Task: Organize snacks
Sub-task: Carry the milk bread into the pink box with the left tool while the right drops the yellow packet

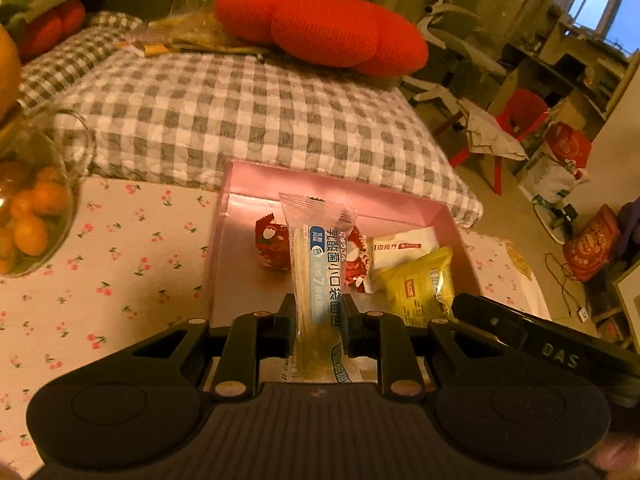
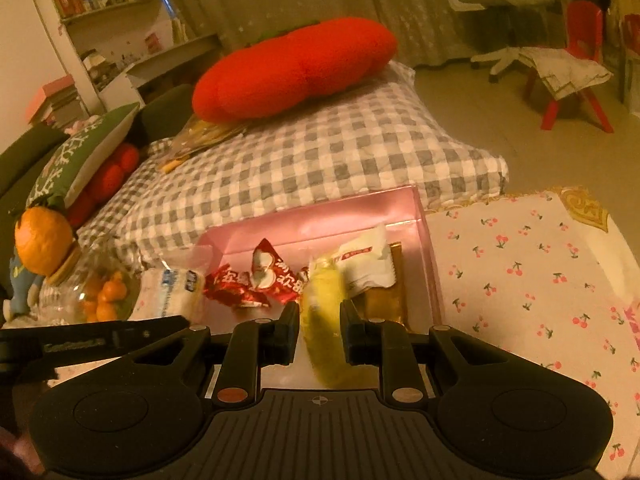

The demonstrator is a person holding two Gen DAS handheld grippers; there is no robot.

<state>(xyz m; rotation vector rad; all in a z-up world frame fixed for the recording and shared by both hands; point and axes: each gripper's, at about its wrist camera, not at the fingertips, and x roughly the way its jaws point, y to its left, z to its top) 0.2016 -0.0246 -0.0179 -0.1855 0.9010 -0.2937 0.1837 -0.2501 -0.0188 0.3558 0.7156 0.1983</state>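
Left gripper (image 1: 318, 316) fingers clamp a clear bread packet (image 1: 320, 264); right gripper (image 2: 319, 326) fingers pinch a yellow snack pack (image 2: 322, 320), pink box (image 2: 320, 216) just beyond both.

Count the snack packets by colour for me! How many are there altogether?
Clear with blue label: 1, the bread packet held by the left gripper.
Yellow: 1, the yellow packet held by the right gripper.
Red: 2, red packets in the pink box.
White: 1, white packet.
Total: 5
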